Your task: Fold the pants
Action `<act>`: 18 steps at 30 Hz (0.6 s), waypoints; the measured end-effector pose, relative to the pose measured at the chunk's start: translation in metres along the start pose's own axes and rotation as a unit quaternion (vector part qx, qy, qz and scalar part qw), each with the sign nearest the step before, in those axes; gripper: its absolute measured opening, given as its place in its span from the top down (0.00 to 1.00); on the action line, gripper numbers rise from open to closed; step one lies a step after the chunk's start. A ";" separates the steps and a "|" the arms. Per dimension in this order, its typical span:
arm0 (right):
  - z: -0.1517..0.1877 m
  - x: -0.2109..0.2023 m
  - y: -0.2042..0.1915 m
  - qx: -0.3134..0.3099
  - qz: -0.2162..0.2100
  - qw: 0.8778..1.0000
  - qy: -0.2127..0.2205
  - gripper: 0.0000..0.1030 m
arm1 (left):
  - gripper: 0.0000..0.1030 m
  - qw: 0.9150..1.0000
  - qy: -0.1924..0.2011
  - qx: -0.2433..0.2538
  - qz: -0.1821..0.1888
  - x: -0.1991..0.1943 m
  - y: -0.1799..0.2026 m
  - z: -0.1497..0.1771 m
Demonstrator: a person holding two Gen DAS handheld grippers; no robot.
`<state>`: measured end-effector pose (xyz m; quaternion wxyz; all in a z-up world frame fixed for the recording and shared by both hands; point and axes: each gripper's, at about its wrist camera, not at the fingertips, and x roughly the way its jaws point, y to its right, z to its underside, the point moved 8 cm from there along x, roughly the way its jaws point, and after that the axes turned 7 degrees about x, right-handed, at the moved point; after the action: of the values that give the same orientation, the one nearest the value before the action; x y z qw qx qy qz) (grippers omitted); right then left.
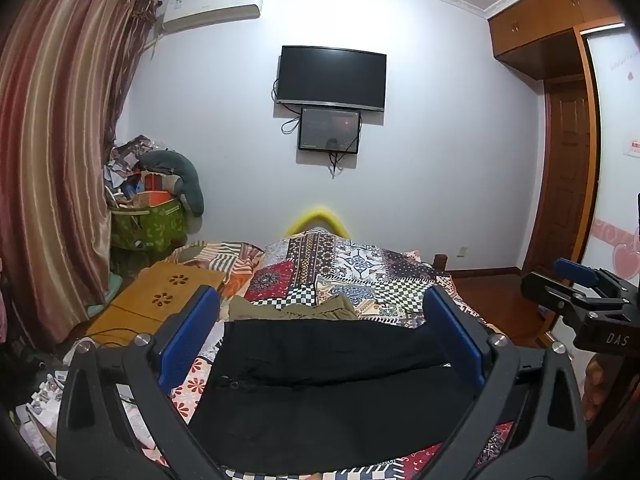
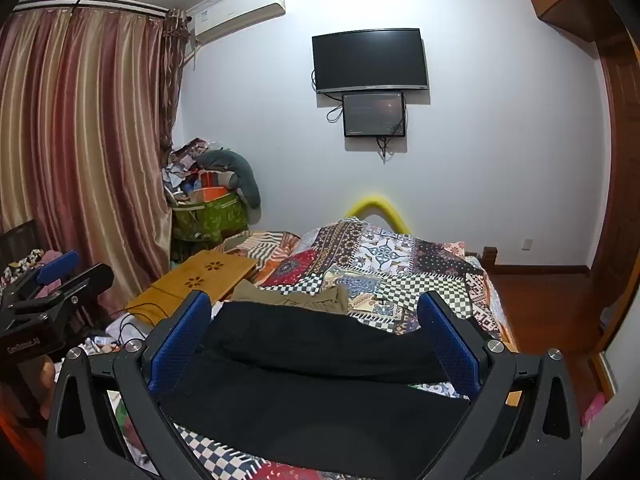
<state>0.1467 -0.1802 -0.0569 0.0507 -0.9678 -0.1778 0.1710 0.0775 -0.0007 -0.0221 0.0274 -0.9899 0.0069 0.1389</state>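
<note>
Black pants: a dark pair [image 1: 328,392] lies spread across the patchwork bedspread [image 1: 352,272], filling the lower middle of both wrist views; a fold ridge runs across it from left to right; in the right wrist view it sits in the same lower middle area [image 2: 320,392]

Left gripper: [image 1: 320,336] blue-padded fingers [image 1: 188,340] stand wide apart at the lower left and lower right of its own view, above the cloth; nothing is pinched between them; the same tool shows at the left edge of the right wrist view [image 2: 52,280]

Right gripper: [image 2: 316,336] fingers [image 2: 180,340] likewise spread wide, framing the black cloth without clamping it; it also appears at the right edge of the left wrist view [image 1: 580,284]; part of a hand [image 1: 594,384] shows below it

Olive garment: a khaki piece [image 1: 296,308] lies just beyond the black pants, centre of frame

Wooden lap tray: [image 1: 160,300] rests on the bed at middle left, cut-out flower shapes on top

Wall: television [image 1: 332,76] upper centre, smaller screen [image 1: 329,130] just under it; air conditioner [image 1: 212,4] upper left

Curtain: striped drape [image 1: 52,140] fills the left side; a heaped green basket [image 1: 148,228] stands beside it
</note>
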 end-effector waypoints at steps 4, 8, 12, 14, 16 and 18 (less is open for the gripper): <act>0.000 -0.001 0.000 0.001 -0.002 1.000 0.000 0.00 | 0.00 1.000 -0.003 0.004 0.001 0.003 0.003 0.000; -0.003 0.000 0.003 0.002 -0.003 1.000 0.002 0.00 | 0.00 1.000 -0.005 0.006 -0.006 0.009 0.005 -0.002; -0.006 0.001 0.004 0.001 -0.004 1.000 0.003 0.00 | 0.00 1.000 0.005 -0.002 0.003 0.004 0.000 0.000; -0.005 -0.001 0.001 0.002 -0.004 1.000 0.005 0.00 | 0.00 1.000 0.004 -0.001 0.002 0.006 0.001 0.000; -0.004 -0.001 0.001 0.002 -0.003 1.000 0.006 0.00 | 0.00 1.000 0.003 -0.005 0.002 0.002 0.000 -0.002; -0.006 -0.004 0.004 0.003 -0.002 1.000 0.007 0.00 | 0.00 1.000 0.003 -0.004 0.002 0.002 -0.001 -0.001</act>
<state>0.1468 -0.1851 -0.0511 0.0548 -0.9683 -0.1793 0.1650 0.0800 0.0000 -0.0220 0.0226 -0.9904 0.0086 0.1359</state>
